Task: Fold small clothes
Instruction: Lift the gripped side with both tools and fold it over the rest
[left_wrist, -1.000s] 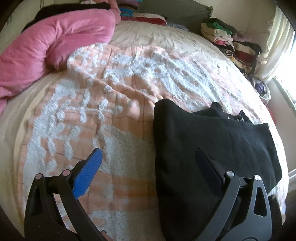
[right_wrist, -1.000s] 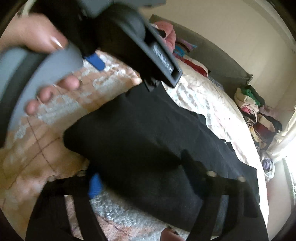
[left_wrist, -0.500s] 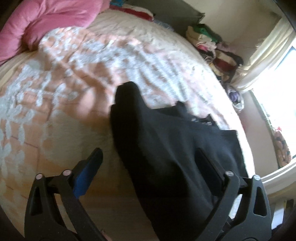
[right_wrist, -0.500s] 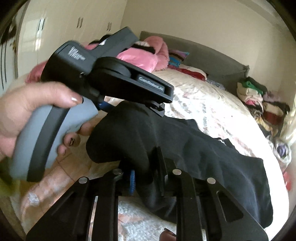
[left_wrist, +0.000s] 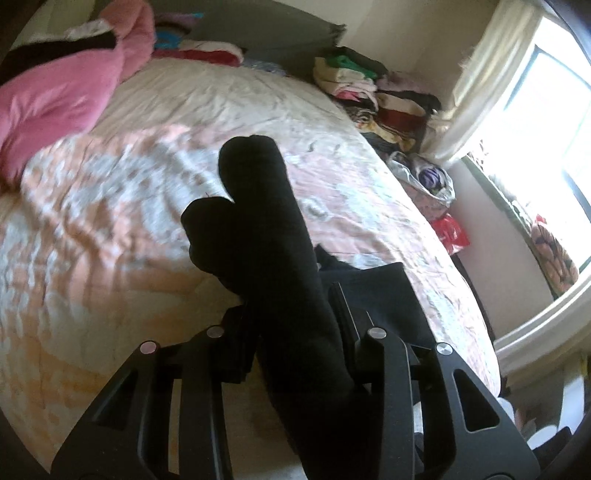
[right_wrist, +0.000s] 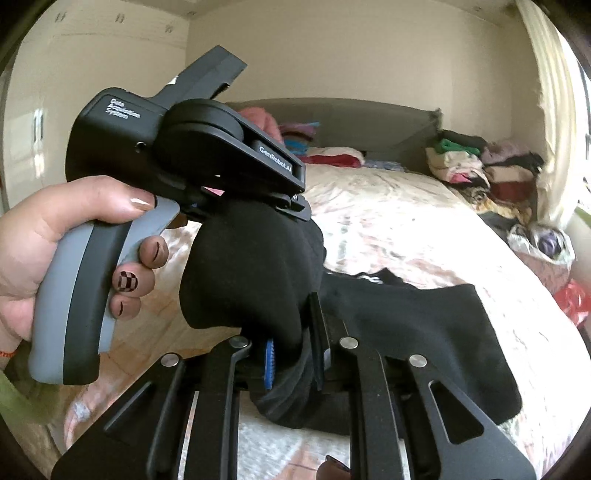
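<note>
A small black garment is lifted off the bed at one edge. My left gripper is shut on its bunched cloth, which stands up between the fingers. My right gripper is shut on the same garment a little lower; a blue pad shows beside the cloth. The far part of the garment still lies flat on the peach and white bedspread. The left gripper also shows in the right wrist view, held by a hand, just above the right gripper.
A pink duvet lies at the bed's far left. Stacked folded clothes sit at the far right by the headboard. A plastic bag and a window are to the right.
My left gripper went from open over the bedspread to shut on the garment's edge. Both grippers have lifted that edge up off the bed, and the views have tilted upward.
</note>
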